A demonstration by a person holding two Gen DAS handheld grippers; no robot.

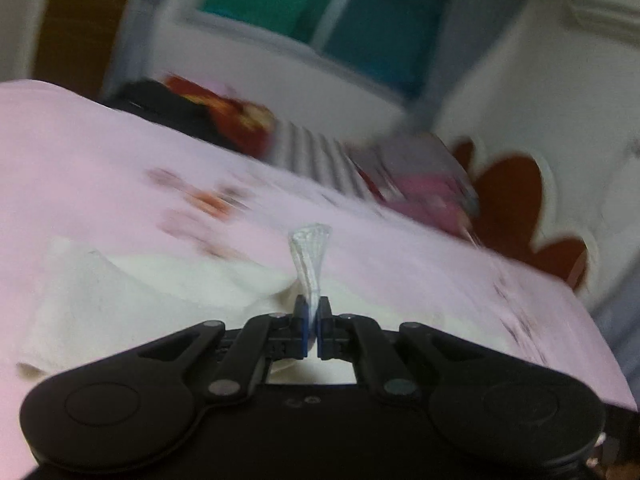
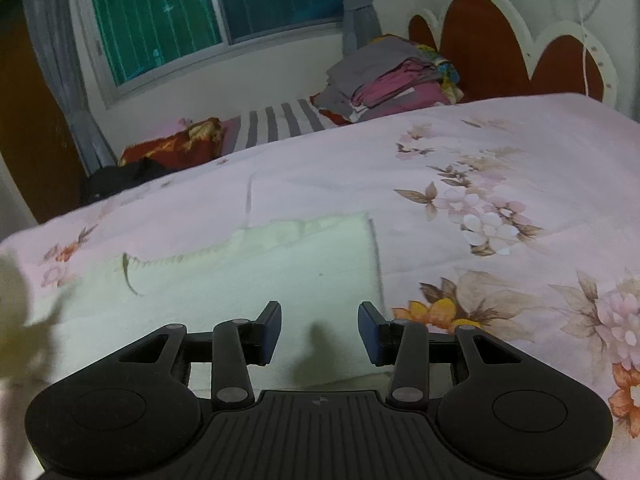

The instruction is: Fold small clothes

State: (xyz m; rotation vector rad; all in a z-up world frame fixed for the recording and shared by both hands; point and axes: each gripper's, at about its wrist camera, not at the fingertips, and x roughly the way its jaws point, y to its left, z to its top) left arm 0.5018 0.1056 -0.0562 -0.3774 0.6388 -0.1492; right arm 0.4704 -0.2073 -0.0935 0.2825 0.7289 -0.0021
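On the bed, we lift a cloth edge to fold it.
Our left gripper pinches the white cloth, which lies on the floral bedspread; our right gripper hovers spread above it, holding nothing.

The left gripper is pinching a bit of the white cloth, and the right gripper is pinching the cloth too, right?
Not quite. The left gripper is pinching a bit of the white cloth, as the left wrist view shows. But in the right wrist view the right gripper is open, with nothing between its fingers; it is just above the cloth.
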